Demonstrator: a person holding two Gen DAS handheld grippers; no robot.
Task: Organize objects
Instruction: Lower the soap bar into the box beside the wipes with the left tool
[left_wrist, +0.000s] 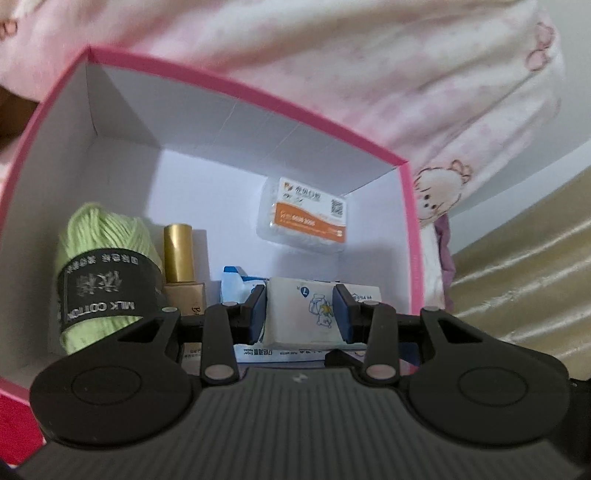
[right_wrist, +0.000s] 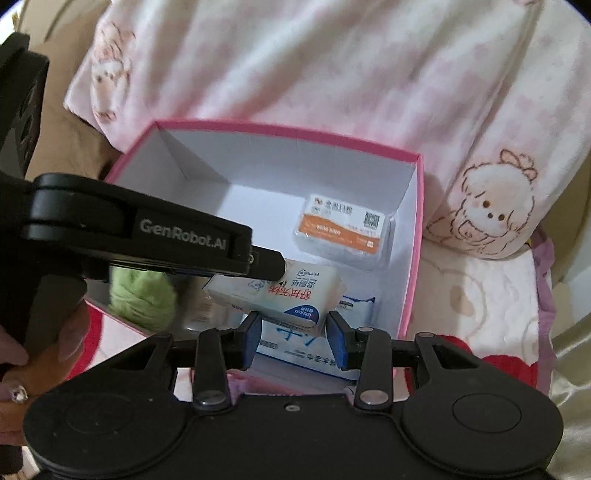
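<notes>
Pink-rimmed box (left_wrist: 236, 86), white inside; lime-green yarn (left_wrist: 107, 236), black band; gold-capped bottle (left_wrist: 178, 254); orange-and-white card pack (left_wrist: 306, 218).

Bedding: pink quilt (right_wrist: 332, 74) printed with cartoon lambs, rumpled across the far side.
Cover: shiny gold satin fabric (left_wrist: 524, 280) along the right edge.
Wall: plain white wall (left_wrist: 576, 74), upper right.
</notes>
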